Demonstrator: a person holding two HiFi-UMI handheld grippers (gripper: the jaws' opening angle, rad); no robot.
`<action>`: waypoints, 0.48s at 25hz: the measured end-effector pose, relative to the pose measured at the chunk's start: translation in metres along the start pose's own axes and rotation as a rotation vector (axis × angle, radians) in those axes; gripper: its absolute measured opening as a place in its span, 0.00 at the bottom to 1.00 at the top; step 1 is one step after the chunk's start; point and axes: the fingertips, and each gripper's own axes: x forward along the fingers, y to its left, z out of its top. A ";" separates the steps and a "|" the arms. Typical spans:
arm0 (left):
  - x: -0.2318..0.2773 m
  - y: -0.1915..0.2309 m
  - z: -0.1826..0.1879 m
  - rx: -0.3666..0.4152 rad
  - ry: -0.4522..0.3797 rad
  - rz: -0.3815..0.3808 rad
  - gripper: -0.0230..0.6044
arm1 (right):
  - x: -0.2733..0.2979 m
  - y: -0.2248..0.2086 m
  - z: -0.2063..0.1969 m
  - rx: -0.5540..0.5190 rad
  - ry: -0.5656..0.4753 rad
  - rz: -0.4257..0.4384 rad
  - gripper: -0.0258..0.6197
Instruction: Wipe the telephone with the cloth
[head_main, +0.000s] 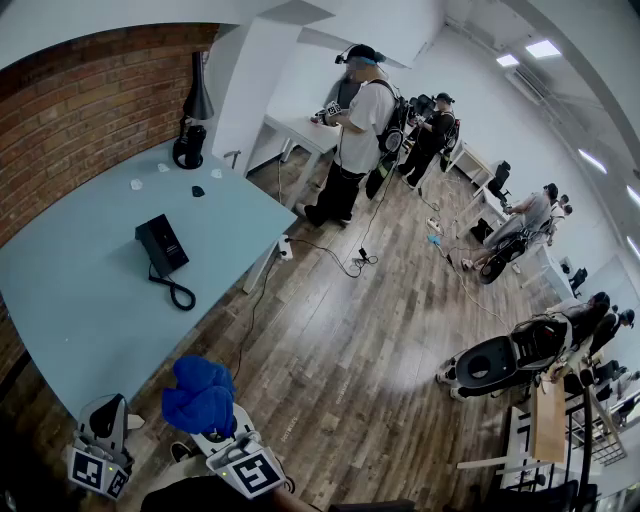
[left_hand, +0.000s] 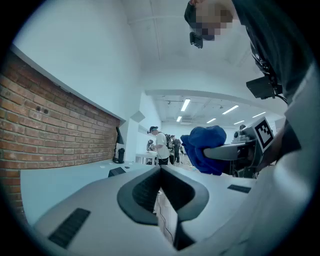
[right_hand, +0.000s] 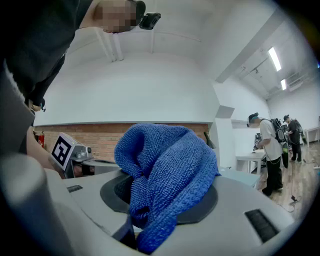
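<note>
The black telephone (head_main: 160, 246) lies on the light blue table (head_main: 70, 300), its coiled cord (head_main: 176, 292) trailing toward me. It also shows small in the left gripper view as the telephone (left_hand: 117, 171). A bunched blue cloth (head_main: 200, 394) is clamped in my right gripper (head_main: 208, 418), which is held near my body, well short of the phone. The right gripper view shows the cloth (right_hand: 167, 170) draped over the right gripper (right_hand: 160, 202). My left gripper (head_main: 108, 405) hangs beside it, shut and empty, with the left gripper (left_hand: 161, 172) jaws meeting.
A black lamp (head_main: 192, 118) and small bits (head_main: 198, 190) sit at the table's far end by the brick wall (head_main: 80, 110). Cables (head_main: 340, 262) run over the wooden floor. Several people (head_main: 355, 130) work at other tables beyond.
</note>
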 end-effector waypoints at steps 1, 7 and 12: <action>-0.001 0.002 0.002 0.000 -0.003 0.005 0.08 | 0.001 0.001 0.002 0.006 -0.009 0.009 0.36; -0.004 0.018 0.011 0.013 -0.007 0.037 0.07 | 0.024 -0.003 0.002 0.012 -0.023 0.018 0.36; 0.011 0.041 0.010 0.026 0.009 0.076 0.07 | 0.060 -0.028 -0.004 0.013 -0.025 0.026 0.36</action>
